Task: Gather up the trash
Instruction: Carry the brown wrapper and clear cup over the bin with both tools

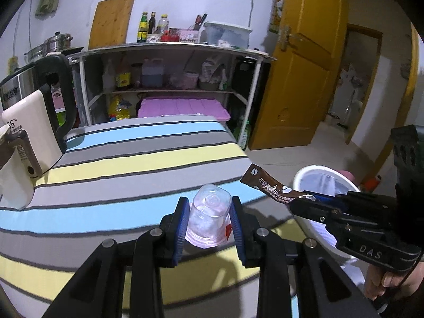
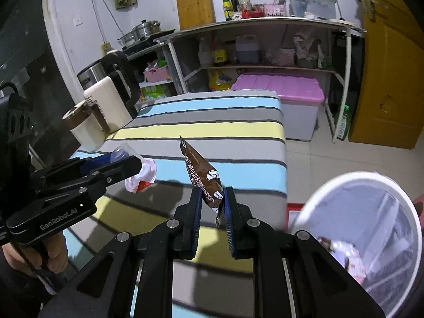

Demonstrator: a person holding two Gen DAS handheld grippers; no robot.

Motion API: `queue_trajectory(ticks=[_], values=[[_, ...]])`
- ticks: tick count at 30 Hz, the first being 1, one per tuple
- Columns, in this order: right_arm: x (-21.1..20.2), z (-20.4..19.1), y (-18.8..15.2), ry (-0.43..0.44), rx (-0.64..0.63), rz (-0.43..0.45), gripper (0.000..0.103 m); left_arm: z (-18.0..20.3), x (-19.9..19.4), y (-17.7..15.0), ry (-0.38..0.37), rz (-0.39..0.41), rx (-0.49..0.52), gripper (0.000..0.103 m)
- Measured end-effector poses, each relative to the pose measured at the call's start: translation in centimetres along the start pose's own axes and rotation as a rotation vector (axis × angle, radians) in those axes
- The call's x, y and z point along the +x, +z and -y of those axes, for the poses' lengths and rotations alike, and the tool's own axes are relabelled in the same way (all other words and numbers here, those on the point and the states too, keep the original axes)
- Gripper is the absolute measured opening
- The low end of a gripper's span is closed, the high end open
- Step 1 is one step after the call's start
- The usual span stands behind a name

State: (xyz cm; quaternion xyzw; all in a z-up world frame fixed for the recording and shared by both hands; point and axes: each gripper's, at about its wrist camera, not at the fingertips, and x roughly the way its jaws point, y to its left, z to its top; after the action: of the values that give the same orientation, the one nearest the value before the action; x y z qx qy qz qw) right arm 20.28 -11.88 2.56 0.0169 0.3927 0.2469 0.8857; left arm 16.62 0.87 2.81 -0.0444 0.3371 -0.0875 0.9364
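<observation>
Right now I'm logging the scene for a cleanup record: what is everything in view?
plastic cup: one, clear, held above the table
coffee sachet: one, brown, held above the table
trash bin: one, white, lined, on the floor beside the table
table: one, striped blue, grey, yellow cover
kettle: one, cream and black, on the table
storage box: one, pink lid, under the shelf
door: one, yellow, open
left gripper: shut on the cup
right gripper: shut on the sachet
</observation>
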Motion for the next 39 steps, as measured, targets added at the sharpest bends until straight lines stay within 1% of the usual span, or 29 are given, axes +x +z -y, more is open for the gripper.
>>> queue_trajectory(ticks=[10, 18, 28, 39], values=[[-4.6, 0.9, -2.7, -0.027, 0.029, 0.037, 0.017, 3.0, -3.4, -1.7, -0.049, 0.017, 0.014, 0.032], [-7.8, 2.4, -4.6, -0.063, 0.066, 0.065, 0.018, 4.8, -4.4, -2.7, -0.089, 0.014, 0.010, 0.032], [-9.7, 4.6, -6.1, -0.100, 0.119, 0.078, 0.018, 7.3, -3.3, -3.1, -0.129, -0.015, 0.035, 0.032], [-10.2, 7.8, -7.3, -0.140, 0.185, 0.077, 0.018, 10.8, -0.8, -2.0, -0.186, -0.033, 0.095, 0.032]])
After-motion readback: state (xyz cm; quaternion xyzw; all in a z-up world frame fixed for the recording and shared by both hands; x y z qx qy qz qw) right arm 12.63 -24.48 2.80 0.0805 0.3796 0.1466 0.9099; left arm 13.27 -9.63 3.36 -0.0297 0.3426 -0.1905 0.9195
